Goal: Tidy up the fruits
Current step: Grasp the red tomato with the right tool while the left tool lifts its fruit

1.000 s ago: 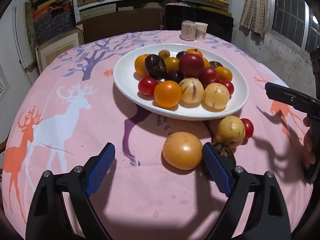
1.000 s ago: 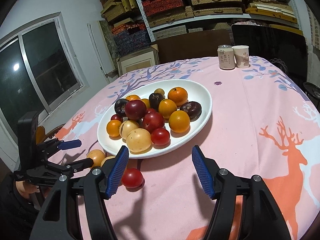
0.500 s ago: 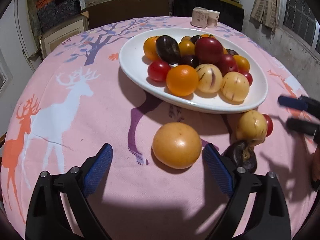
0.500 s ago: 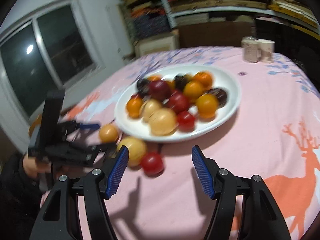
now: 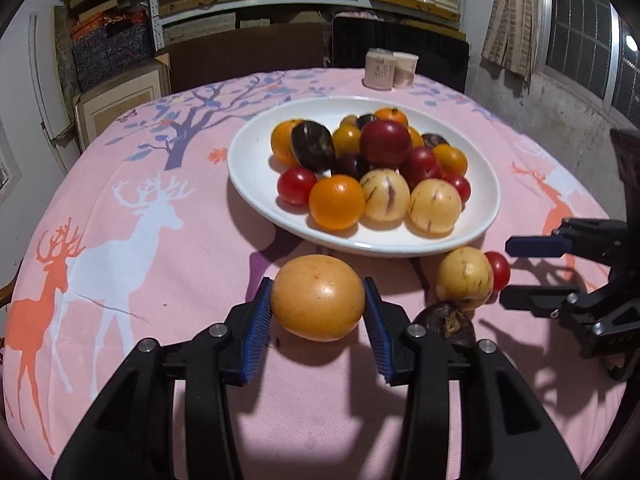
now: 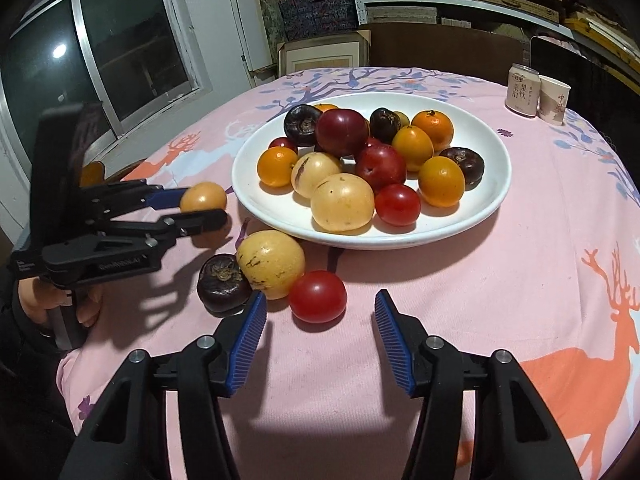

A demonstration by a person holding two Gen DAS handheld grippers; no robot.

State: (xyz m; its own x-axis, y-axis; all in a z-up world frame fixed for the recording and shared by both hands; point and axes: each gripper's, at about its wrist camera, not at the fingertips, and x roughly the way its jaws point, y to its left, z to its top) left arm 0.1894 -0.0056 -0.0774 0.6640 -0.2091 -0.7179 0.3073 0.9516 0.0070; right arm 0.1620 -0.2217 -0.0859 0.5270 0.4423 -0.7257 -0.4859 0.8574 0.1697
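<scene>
A white plate (image 5: 256, 168) heaped with several fruits sits mid-table; it also shows in the right wrist view (image 6: 492, 200). My left gripper (image 5: 318, 300) is shut on a yellow-orange round fruit (image 5: 318, 298) on the cloth just before the plate; the fruit shows in the right wrist view (image 6: 203, 197) too. A yellow speckled fruit (image 6: 270, 258), a dark purple fruit (image 6: 224, 284) and a red tomato (image 6: 318, 296) lie loose on the cloth. My right gripper (image 6: 320, 320) is open, just short of the tomato.
A drink can (image 6: 522, 90) and a paper cup (image 6: 554, 100) stand at the table's far edge. The pink deer-print tablecloth (image 5: 132, 240) covers the round table. Shelves with boxes and a window lie beyond.
My left gripper moved forward and closed on the yellow-orange fruit. My right gripper swung toward the loose tomato and stayed open.
</scene>
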